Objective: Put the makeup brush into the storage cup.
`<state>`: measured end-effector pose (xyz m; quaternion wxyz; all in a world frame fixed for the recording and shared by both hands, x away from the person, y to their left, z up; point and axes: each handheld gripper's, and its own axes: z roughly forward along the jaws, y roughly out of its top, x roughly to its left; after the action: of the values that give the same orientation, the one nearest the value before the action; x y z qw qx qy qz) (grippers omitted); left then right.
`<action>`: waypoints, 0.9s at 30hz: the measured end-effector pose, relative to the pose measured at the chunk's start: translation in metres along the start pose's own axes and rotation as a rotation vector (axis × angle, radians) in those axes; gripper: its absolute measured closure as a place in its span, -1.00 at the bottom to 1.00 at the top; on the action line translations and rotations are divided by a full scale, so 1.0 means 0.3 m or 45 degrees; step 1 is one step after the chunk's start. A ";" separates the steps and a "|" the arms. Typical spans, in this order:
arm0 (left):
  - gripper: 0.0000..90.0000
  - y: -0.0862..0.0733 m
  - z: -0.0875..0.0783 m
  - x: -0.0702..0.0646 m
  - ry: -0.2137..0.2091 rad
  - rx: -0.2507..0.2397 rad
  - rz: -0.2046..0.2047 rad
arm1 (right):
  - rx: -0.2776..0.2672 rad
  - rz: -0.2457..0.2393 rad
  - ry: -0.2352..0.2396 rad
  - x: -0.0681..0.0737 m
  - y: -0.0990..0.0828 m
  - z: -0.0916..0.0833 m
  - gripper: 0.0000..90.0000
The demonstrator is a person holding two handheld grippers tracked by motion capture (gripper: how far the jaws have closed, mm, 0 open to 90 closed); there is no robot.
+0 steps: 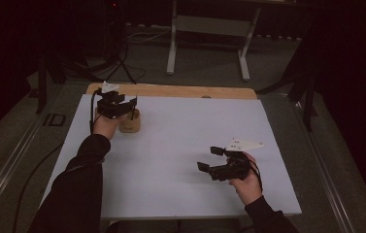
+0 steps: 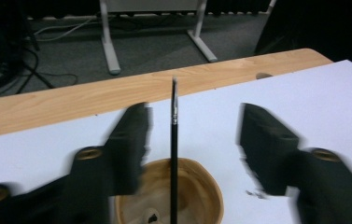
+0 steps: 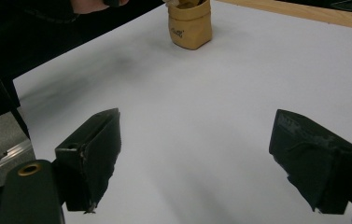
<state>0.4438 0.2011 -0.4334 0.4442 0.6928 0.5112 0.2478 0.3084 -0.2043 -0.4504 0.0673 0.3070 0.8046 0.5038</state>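
High view: left gripper (image 1: 122, 104) at far left over wooden cup (image 1: 130, 122), jaws apart either side of upright brush (image 2: 174, 154), untouched. Right gripper (image 1: 219, 164) near right, wide open, empty, well apart from cup.

1. The table (image 1: 171, 91) has a light wood top, its bare edge running across the upper middle of the high view.
2. A white sheet (image 1: 180, 155) covers nearly all of it.
3. A small tan cup (image 1: 130, 123), perhaps wooden, stands on the sheet's upper left.
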 end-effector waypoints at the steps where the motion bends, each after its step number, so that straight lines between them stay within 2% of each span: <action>1: -0.28 0.003 -0.001 -0.002 -0.003 0.010 0.002 | -0.001 -0.001 -0.001 0.000 0.000 -0.001 -0.63; 4: -0.52 0.010 -0.007 -0.008 0.018 0.016 0.007 | -0.004 0.000 -0.002 0.000 0.001 -0.002 -0.63; 5: -0.52 0.014 -0.010 -0.012 0.023 0.026 0.002 | -0.005 -0.003 -0.003 -0.001 0.001 -0.003 -0.63; 6: -0.66 0.017 -0.014 -0.013 0.023 0.030 -0.006 | -0.005 -0.002 -0.002 -0.001 0.001 -0.004 -0.63; 8: -0.71 0.024 -0.022 -0.011 0.020 0.035 -0.023 | -0.007 0.000 -0.002 -0.002 0.002 -0.004 -0.64; 9: -0.77 0.029 -0.030 -0.009 0.008 0.028 -0.051 | -0.007 -0.001 -0.001 -0.003 0.002 -0.004 -0.64; 10: -0.78 0.031 -0.034 -0.007 0.002 0.030 -0.052 | -0.009 0.002 0.001 -0.003 0.002 -0.005 -0.64; 12: -0.95 0.035 -0.044 -0.003 -0.062 0.040 -0.037 | -0.011 0.002 0.003 -0.004 0.002 -0.005 -0.64; 13: -0.97 0.037 -0.049 -0.004 -0.072 0.048 -0.021 | -0.010 0.003 0.004 -0.005 0.002 -0.005 -0.65; 18: -1.00 0.042 -0.079 -0.006 -0.126 0.052 -0.007 | -0.014 0.009 0.008 -0.011 0.002 -0.008 -0.67; 24: -1.00 0.041 -0.107 0.002 -0.233 0.015 0.010 | -0.015 0.004 0.031 -0.017 0.003 -0.010 -0.68; 27: -1.00 0.040 -0.126 -0.011 -0.287 -0.017 0.065 | -0.019 0.001 0.030 -0.022 0.003 -0.010 -0.68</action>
<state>0.4183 0.2108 -0.4044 0.4973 0.7260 0.4385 0.1828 0.3127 -0.2100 -0.4494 0.0598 0.3009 0.8014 0.5135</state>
